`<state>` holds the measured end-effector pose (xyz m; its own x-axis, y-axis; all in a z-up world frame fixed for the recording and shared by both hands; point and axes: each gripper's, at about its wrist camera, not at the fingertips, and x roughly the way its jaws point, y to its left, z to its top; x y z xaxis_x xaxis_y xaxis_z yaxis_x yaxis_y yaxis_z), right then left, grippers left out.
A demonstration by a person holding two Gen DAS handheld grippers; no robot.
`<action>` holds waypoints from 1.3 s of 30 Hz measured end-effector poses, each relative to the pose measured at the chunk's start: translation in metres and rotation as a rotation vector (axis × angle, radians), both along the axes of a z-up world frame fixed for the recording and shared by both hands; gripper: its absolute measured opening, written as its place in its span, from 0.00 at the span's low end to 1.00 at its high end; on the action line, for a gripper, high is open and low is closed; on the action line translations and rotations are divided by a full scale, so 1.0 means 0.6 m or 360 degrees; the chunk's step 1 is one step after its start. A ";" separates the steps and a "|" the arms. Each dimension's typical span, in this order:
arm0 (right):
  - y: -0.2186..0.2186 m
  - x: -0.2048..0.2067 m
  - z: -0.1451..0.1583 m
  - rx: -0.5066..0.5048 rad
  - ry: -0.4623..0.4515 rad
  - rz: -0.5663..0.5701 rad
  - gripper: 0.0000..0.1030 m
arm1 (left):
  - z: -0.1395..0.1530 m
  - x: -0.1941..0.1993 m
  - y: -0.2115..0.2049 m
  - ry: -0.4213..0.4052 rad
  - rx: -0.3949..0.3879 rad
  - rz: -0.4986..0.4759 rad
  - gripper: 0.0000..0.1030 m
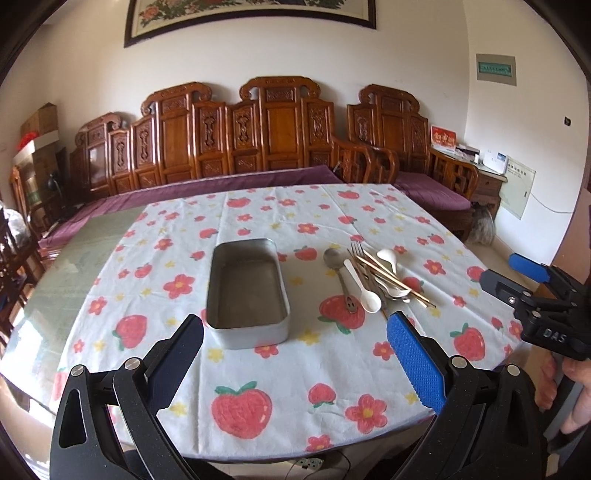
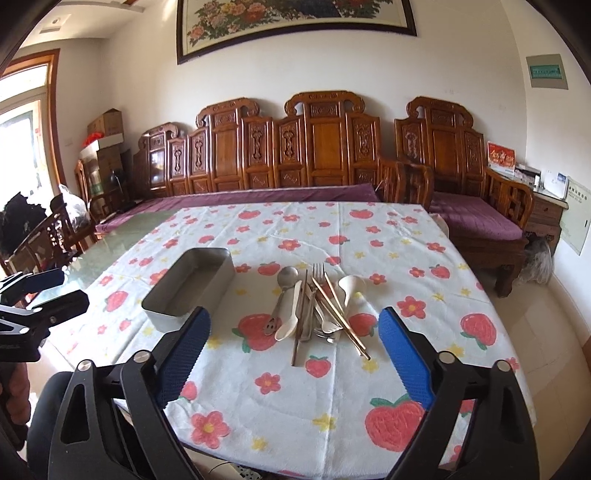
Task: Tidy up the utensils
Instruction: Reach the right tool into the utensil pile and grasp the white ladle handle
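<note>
Both the left gripper [image 1: 295,354] and right gripper [image 2: 295,354] hung wide apart, empty, near the table [image 2: 288,413]; nothing yet picked, the utensil pile [image 2: 317,314] presumably next bound for the metal tin [image 1: 247,291] left of it.

Home living room: carved wooden sofa [image 2: 295,155], framed floral painting [image 2: 295,22], strawberry-print tablecloth [image 2: 295,387].

Open cloth lies all along the near side of the table [image 2: 295,398], nothing in the way there. Mid-table, the metal tin [image 1: 247,291] sits left, the heap of utensils [image 2: 317,310] right, with a clear lane of cloth between them.
</note>
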<state>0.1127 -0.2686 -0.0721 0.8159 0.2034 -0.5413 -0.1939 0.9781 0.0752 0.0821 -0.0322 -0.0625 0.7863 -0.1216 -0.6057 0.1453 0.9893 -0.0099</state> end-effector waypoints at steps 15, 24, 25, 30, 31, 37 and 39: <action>-0.063 0.177 -0.082 -0.0091 0.0155 -0.0069 0.80 | -0.059 0.121 -0.034 0.0219 -0.0031 -0.0122 0.94; -0.102 0.271 -0.165 -0.0027 0.0339 -0.0015 0.57 | -0.084 0.170 -0.066 0.0265 -0.0019 -0.0188 0.94; -0.105 0.279 -0.180 -0.0010 0.0369 -0.0008 0.55 | -0.087 0.175 -0.069 0.0273 -0.0016 -0.0191 0.94; -0.105 0.316 -0.224 0.0051 0.0479 0.0012 0.49 | -0.107 0.201 -0.087 0.0322 -0.0040 -0.0213 0.94; -0.102 0.326 -0.228 0.0035 0.0482 0.0019 0.48 | -0.113 0.208 -0.091 0.0334 -0.0050 -0.0221 0.94; -0.102 0.376 -0.255 0.0086 0.0537 0.0076 0.33 | -0.152 0.235 -0.119 0.0414 -0.0015 -0.0256 0.94; -0.099 0.387 -0.260 0.0129 0.0550 0.0112 0.32 | -0.169 0.243 -0.128 0.0446 0.0032 -0.0255 0.92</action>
